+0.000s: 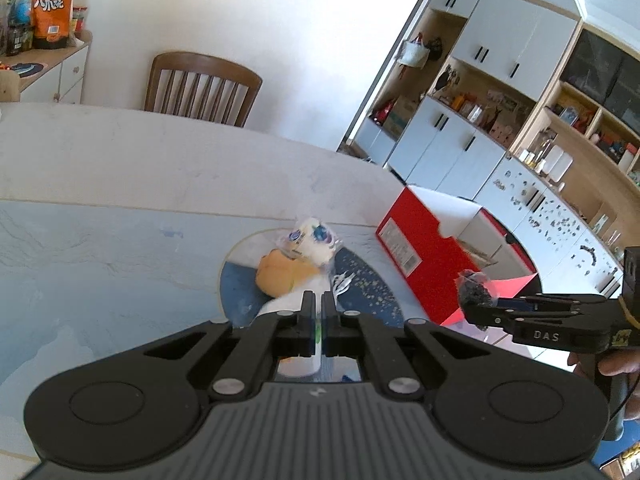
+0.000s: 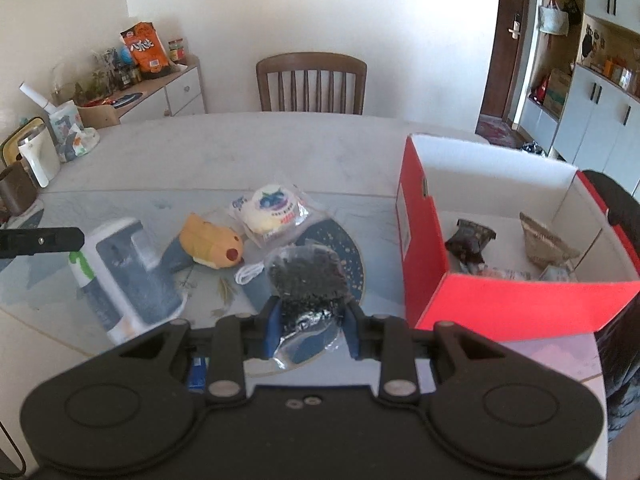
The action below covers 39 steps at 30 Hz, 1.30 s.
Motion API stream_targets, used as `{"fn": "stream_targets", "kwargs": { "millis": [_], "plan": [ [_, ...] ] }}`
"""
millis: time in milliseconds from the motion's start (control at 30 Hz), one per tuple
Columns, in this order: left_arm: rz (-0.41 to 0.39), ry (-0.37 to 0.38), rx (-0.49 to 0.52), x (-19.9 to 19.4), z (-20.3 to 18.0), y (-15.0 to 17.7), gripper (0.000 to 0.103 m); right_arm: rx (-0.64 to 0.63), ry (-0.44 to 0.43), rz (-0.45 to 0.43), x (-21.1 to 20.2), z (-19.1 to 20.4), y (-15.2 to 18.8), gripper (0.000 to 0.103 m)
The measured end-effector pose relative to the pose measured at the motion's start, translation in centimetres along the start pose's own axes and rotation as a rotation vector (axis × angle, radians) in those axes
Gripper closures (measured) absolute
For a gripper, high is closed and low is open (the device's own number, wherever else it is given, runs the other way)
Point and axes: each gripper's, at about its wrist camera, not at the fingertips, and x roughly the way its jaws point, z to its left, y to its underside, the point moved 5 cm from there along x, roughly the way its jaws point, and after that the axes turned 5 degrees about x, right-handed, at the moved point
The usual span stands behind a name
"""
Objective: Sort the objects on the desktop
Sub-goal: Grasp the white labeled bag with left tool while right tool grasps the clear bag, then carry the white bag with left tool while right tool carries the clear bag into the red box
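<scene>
The right gripper (image 2: 310, 322) is clamped on a clear packet of dark dried bits (image 2: 306, 276), and holds it above the near part of the round blue mat (image 2: 352, 256). The packet stands up from the blue pads, with its long axis pointing away from the gripper; the lower end is crumpled and shiny.

The coming move, I judge, depends on one relation: the red box (image 2: 424, 240) lies to the right of this gripper and a little farther, with its open top higher than the table. So the packet probably needs to go right and over the near red wall. The right gripper is clearly the nearer one to the box. Inside the box some wrapped snacks already lie, a dark wrapper (image 2: 470, 240) and a brown one (image 2: 544, 240).

The left gripper (image 1: 319, 320) has its fingers almost together, on a thin edge of the white and grey bottle (image 2: 128, 272), I think, but I cannot tell if it really grips.

Farther on the mat lie a yellow plush toy (image 2: 212, 244) and a wrapped cake with blue print (image 2: 272, 208), touching each other.
</scene>
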Motion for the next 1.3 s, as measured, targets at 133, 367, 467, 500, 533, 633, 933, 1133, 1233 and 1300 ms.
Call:
{"fn": "stream_targets", "kwargs": {
  "millis": [133, 367, 467, 500, 533, 633, 933, 1133, 1233, 1300],
  "plan": [
    [-0.011, 0.019, 0.009, -0.4, -0.7, -0.6, 0.103, 0.002, 0.005, -0.001, -0.4, -0.2, -0.6, 0.072],
    [-0.043, 0.052, 0.027, -0.8, -2.0, -2.1, 0.103, 0.016, 0.023, -0.022, -1.1, -1.4, -1.5, 0.072],
    [-0.046, 0.059, 0.041, -0.5, -2.5, -2.5, 0.103, 0.021, 0.033, -0.034, -1.3, -2.1, -1.9, 0.072],
    [-0.045, 0.057, 0.045, -0.4, -2.6, -2.6, 0.103, 0.023, 0.037, -0.037, -1.3, -2.3, -2.0, 0.072],
    [-0.039, 0.056, 0.049, -0.1, -2.6, -2.6, 0.103, 0.029, 0.039, -0.040, -1.4, -2.6, -2.0, 0.072],
    [-0.018, 0.046, 0.038, 0.4, -2.0, -2.6, 0.103, 0.051, 0.039, -0.041, -1.3, -3.4, -2.0, 0.072],
    [0.085, -0.080, 0.091, 1.0, 0.8, -0.7, 0.100, 0.074, 0.040, -0.031, -1.1, -4.4, -1.1, 0.071],
    [0.108, -0.127, 0.049, 0.7, 3.0, 1.5, 0.060, 0.071, 0.039, -0.026, -1.0, -4.2, -0.8, 0.071],
    [0.104, -0.152, 0.025, 0.4, 4.0, 2.0, 0.013, 0.073, 0.040, -0.024, -0.9, -4.1, -0.6, 0.071],
    [0.111, -0.162, -0.003, 0.4, 4.9, 2.3, 0.013, 0.073, 0.040, -0.023, -0.9, -4.0, -0.5, 0.071]
  ]
}}
